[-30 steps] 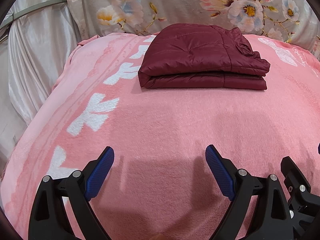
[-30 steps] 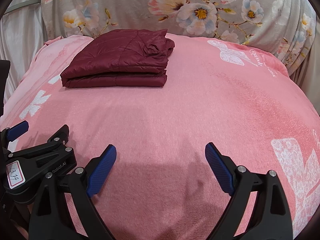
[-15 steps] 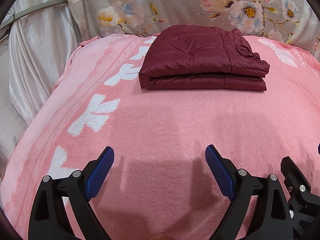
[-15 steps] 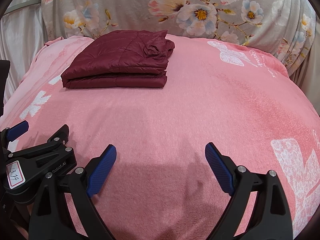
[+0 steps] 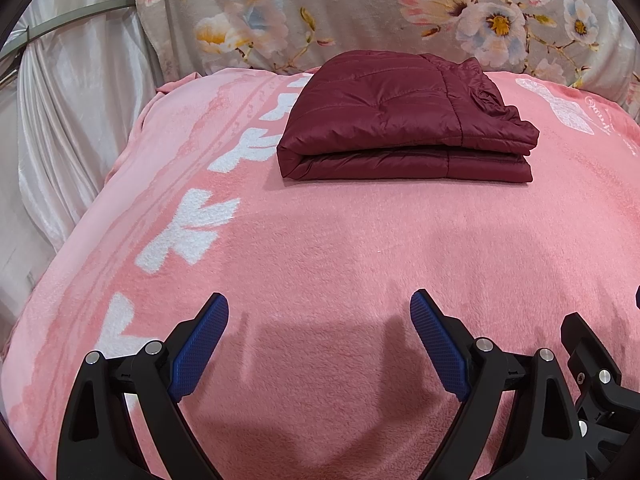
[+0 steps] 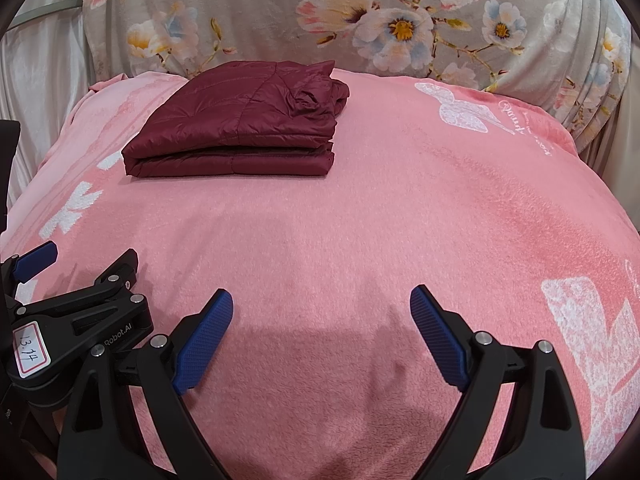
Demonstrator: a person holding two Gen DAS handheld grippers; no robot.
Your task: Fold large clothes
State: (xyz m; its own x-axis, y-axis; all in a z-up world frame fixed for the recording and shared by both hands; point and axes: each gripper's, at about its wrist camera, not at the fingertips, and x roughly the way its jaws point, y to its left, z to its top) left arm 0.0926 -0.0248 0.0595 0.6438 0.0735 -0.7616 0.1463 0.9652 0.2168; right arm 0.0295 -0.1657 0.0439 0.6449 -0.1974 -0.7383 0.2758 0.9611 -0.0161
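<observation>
The left gripper (image 5: 319,340) and right gripper (image 6: 321,338) hang side by side above the pink blanket (image 5: 340,248), both spread wide with nothing between their blue pads (image 6: 202,342). Well ahead of both lies the folded maroon jacket (image 5: 404,120), flat on the blanket. Beyond it rises a floral cloth (image 6: 360,20).

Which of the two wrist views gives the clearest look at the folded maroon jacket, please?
The left wrist view: the maroon jacket sits near the centre, larger, with its stacked fold edge facing the camera. The right wrist view shows the same jacket whole but smaller, off to the upper left and seen more obliquely.
</observation>
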